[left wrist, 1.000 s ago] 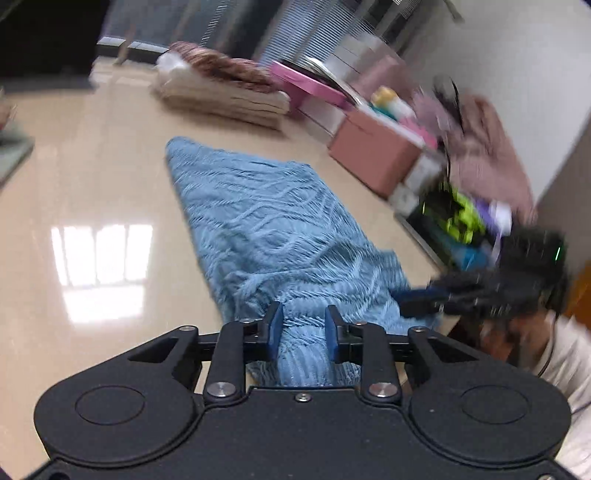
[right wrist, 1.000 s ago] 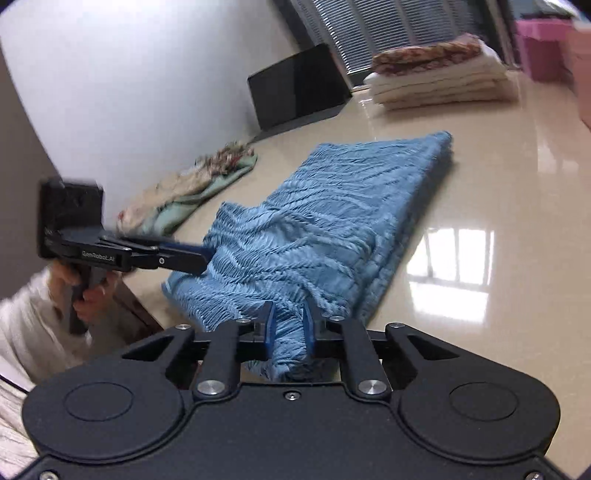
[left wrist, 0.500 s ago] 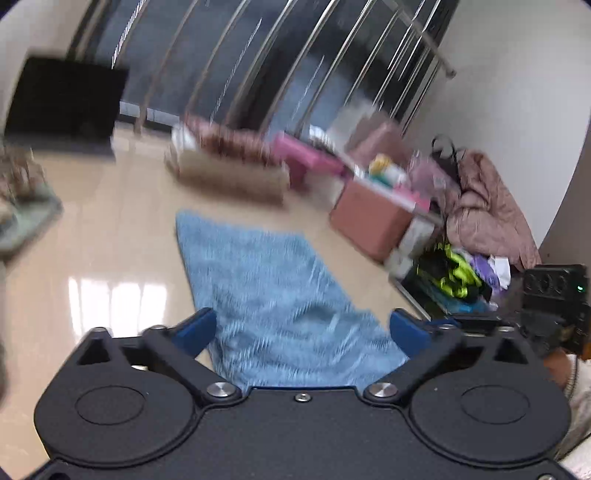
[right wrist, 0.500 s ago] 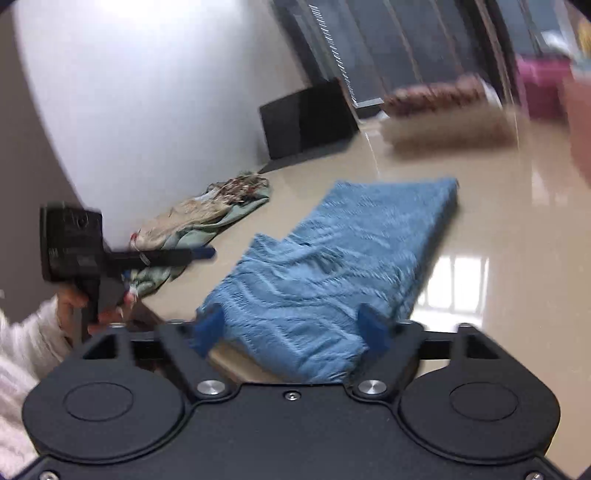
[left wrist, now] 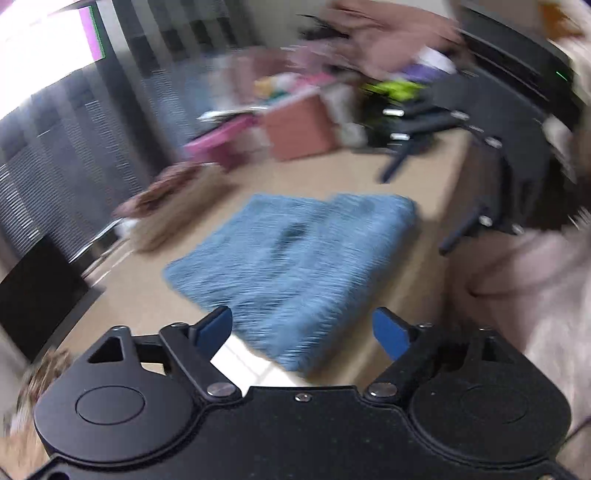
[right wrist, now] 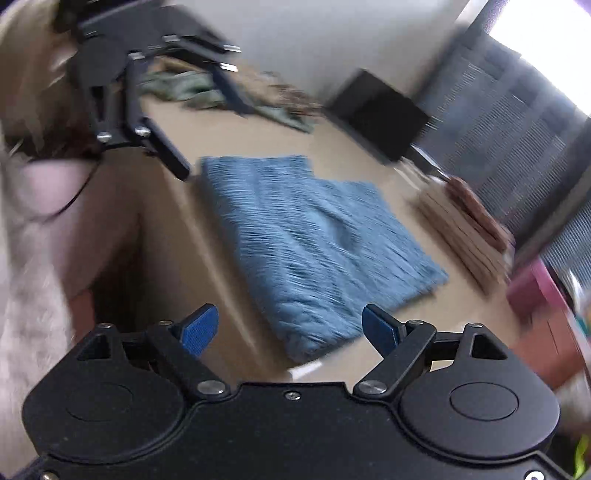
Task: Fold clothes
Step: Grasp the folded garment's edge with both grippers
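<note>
A folded blue knit garment (left wrist: 295,258) lies flat on the glossy beige bench (left wrist: 140,306), ahead of and apart from both sets of fingers. The left gripper (left wrist: 302,330) has its blue-padded fingers (left wrist: 212,328) spread wide and now closing, with nothing clamped between them. The right gripper (right wrist: 290,328) holds its fingers (right wrist: 380,328) wide apart and empty too. Beyond the fingers, a stack of folded linens (right wrist: 465,225) sits past the garment's far edge; a crumpled green cloth (right wrist: 184,88) lies off to the side. Both views are motion-blurred.

Home rm: clothes pile (left wrist: 369,33), storage boxes (left wrist: 299,125), window blinds (right wrist: 517,122).
</note>
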The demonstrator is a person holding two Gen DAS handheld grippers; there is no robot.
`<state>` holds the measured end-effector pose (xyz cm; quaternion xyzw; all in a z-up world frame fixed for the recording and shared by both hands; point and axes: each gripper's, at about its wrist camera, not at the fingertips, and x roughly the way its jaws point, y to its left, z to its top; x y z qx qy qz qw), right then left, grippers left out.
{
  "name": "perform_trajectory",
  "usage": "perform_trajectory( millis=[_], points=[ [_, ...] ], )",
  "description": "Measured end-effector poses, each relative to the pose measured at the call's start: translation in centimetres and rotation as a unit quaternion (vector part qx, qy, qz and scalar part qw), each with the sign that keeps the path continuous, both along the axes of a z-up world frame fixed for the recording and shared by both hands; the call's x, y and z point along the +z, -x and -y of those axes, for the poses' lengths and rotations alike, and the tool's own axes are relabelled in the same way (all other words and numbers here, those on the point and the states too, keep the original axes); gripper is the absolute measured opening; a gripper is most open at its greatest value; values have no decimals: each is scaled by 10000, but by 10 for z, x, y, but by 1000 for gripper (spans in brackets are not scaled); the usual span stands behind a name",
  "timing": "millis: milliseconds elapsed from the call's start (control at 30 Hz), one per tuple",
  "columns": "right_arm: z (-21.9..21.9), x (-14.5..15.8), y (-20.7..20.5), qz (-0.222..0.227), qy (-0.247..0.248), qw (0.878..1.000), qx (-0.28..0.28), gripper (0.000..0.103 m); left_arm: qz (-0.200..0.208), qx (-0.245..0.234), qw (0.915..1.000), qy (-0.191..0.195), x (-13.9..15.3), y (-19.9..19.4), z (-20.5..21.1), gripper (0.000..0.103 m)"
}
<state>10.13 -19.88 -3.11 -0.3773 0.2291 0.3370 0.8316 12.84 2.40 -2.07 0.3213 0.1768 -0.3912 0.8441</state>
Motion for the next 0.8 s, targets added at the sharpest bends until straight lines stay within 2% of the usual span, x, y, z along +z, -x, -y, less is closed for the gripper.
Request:
perform_trajectory(
  millis=[100,200,300,367,533,600,733,800],
  points=[
    [-5,-7,-6,47,338,9982,483,86,-35,-432,9978,-495,-13,-6,10,81],
    [-6,-17,-18,-111,636,9957,662,86,-64,-734,9924,-984,-31,-13,19,81],
    [-2,-28,-24,-276,731,9942,741,88,51,-922,9882,-1225,-46,-12,19,81],
    [3,-33,-21,-174,713,9940,807,89,191,-978,9863,-1313,-52,-9,18,81],
    [8,-36,-10,-142,585,9949,807,88,106,-974,9855,-1385,-51,2,15,81],
    [8,-38,-1,-35,665,9941,860,87,250,-1001,9834,-1490,-54,12,14,81],
    [8,-41,12,262,826,9919,926,80,451,-952,9818,-1578,-56,22,17,80],
    [9,-38,13,255,751,9931,864,75,440,-931,9823,-1567,-53,25,18,73]
  ],
)
